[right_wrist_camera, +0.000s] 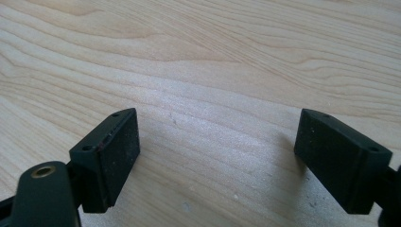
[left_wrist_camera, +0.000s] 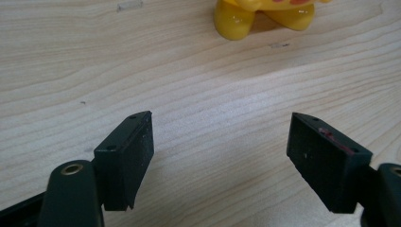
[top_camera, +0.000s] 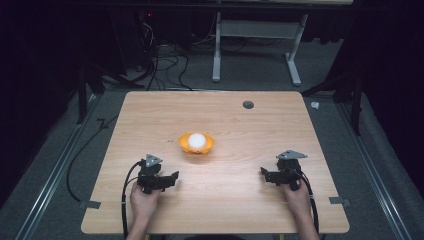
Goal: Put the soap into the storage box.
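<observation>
A light wooden table (top_camera: 220, 205) stands on a grey floor in a dark room, and near its middle sits a yellow bowl (top_camera: 196, 143) with a white ball (top_camera: 197, 140) resting inside it. From the high view, the left gripper (top_camera: 172, 176) lies low over the near left part of the table, held in a hand (top_camera: 145, 202) that comes in from the bottom edge, and its jaws point rightward and a little toward the bowl, which is near but clearly apart from them. The right gripper (top_camera: 263, 172) lies at the near right, held by the other hand (top_camera: 298, 196), with its jaws pointing left toward the middle of the table; it is well apart from the bowl. Each gripper carries a grey three-cornered plate on top and trails a black cable. In the left gripper view, the two black jaws are spread wide with bare wood between them, holding nothing, and the bowl's glossy yellow foot (left_wrist_camera: 234, 21) shows at the top edge, ahead of the jaws and slightly right of the gap's middle. In the right gripper view, the gripper (right_wrist_camera: 215, 144) likewise has its jaws spread wide over bare wood grain, with nothing between them. A small dark round spot (top_camera: 248, 104) sits on the far part of the table, right of centre, well beyond the bowl.
</observation>
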`<state>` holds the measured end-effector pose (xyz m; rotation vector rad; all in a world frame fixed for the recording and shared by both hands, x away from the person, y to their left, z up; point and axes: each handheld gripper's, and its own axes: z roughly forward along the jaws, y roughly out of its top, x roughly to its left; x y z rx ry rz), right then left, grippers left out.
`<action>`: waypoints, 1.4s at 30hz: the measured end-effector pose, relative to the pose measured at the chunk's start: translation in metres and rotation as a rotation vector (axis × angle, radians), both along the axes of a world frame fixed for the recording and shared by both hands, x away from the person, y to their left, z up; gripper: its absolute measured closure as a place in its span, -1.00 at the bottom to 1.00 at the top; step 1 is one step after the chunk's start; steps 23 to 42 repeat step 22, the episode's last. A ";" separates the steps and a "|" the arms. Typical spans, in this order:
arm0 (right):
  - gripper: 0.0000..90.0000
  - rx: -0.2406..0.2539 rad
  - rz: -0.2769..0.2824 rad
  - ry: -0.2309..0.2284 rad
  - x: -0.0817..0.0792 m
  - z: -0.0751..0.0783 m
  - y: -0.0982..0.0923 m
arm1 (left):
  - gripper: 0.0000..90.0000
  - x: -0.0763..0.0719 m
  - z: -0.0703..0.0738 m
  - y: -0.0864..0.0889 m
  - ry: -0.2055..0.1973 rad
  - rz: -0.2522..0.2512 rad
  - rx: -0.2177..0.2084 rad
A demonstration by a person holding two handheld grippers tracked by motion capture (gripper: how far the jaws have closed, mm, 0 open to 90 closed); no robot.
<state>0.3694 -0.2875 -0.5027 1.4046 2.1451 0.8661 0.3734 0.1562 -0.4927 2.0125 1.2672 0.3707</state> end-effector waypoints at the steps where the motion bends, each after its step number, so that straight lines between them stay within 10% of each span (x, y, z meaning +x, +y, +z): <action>1: -0.65 0.000 0.000 0.000 0.000 0.000 0.000 | -0.46 0.000 0.000 -0.001 -0.002 -0.003 0.010; 14: -0.65 0.000 0.000 0.000 0.000 0.000 0.000 | -0.47 -0.003 -0.011 -0.015 -0.064 -0.008 0.092; 42: -0.65 0.000 0.001 0.000 0.000 0.000 0.000 | -0.54 -0.003 -0.014 -0.017 -0.089 -0.006 0.079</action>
